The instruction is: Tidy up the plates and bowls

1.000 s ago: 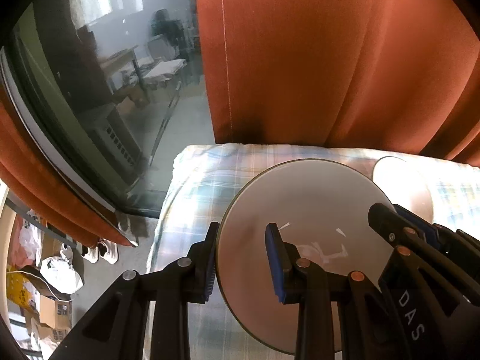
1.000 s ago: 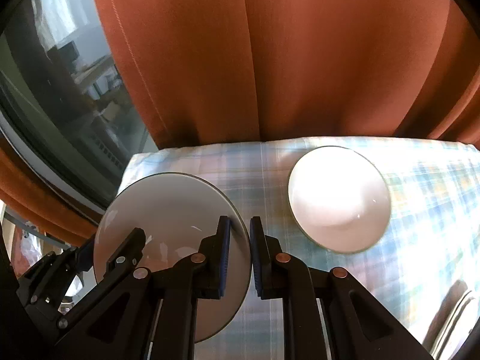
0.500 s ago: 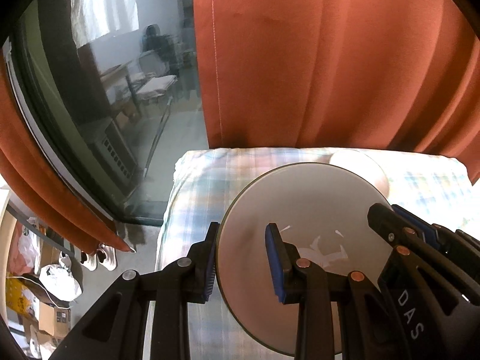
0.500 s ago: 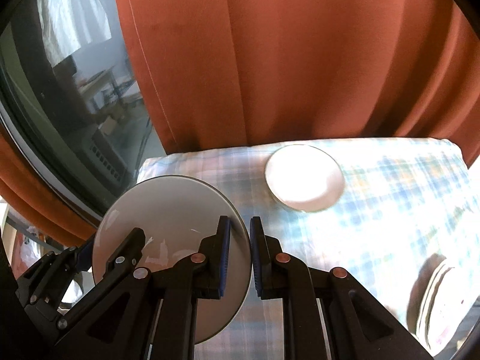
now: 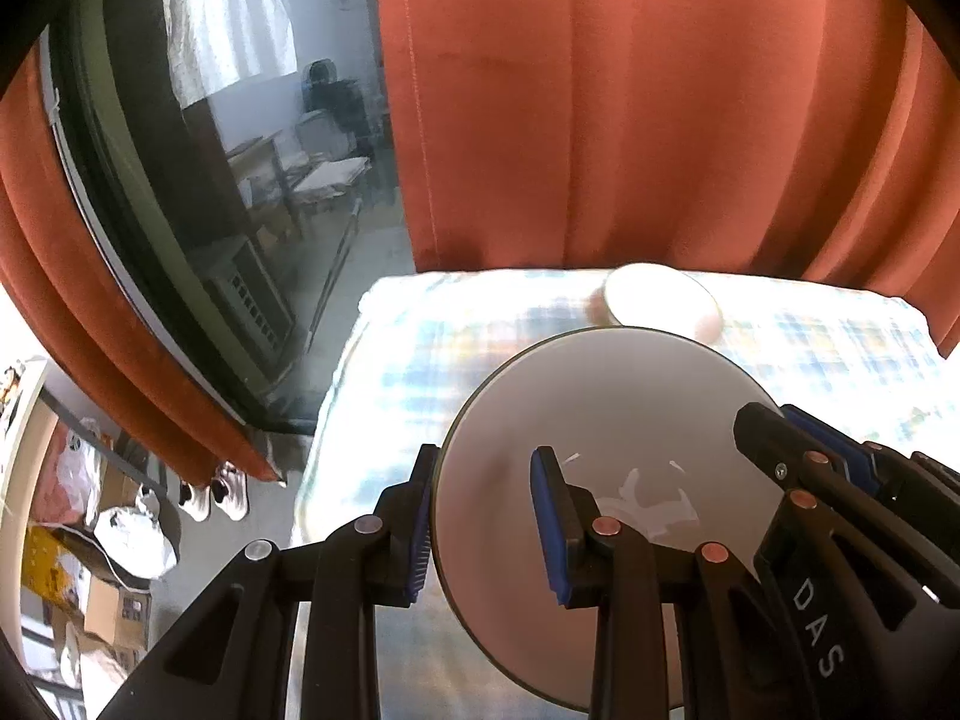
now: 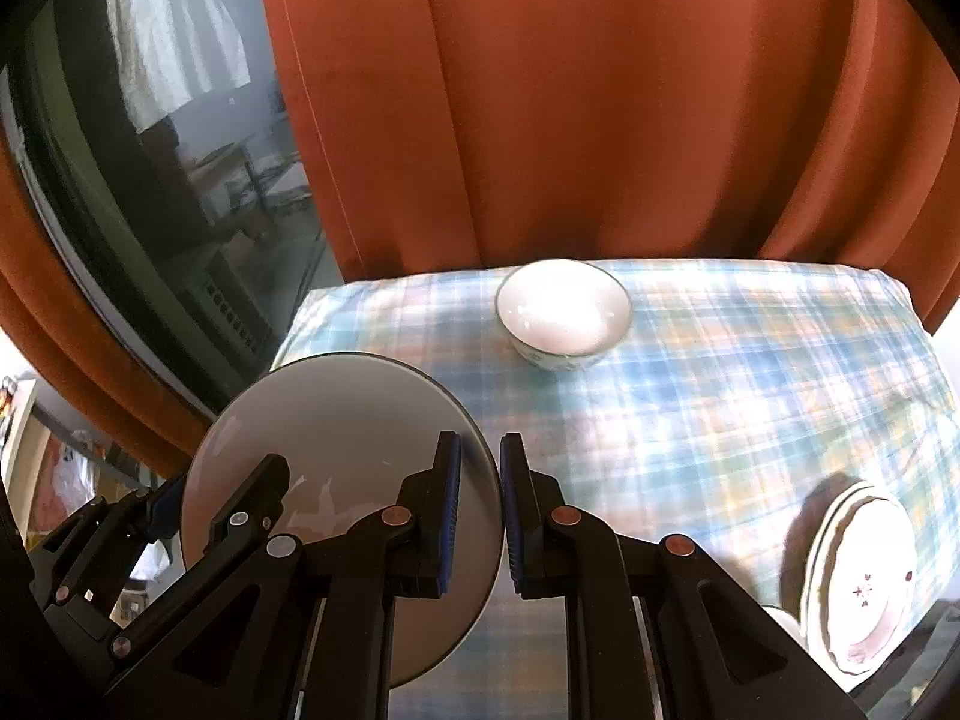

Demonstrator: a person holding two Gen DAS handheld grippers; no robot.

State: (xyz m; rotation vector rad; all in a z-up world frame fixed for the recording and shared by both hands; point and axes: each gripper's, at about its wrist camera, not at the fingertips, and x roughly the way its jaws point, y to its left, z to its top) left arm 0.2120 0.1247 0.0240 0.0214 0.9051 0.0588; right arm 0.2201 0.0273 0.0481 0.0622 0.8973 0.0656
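Both the left gripper (image 5: 483, 531) and right gripper (image 6: 480, 513) are pinching opposite rims of a round grey plate (image 5: 606, 450), seemingly lifted above the plaid-clothed desk (image 6: 720, 396), near a white ceramic bowl (image 6: 563, 312).

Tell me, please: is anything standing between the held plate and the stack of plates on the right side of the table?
Nothing visible: only bare checked tablecloth lies between the grey plate and the plate stack.
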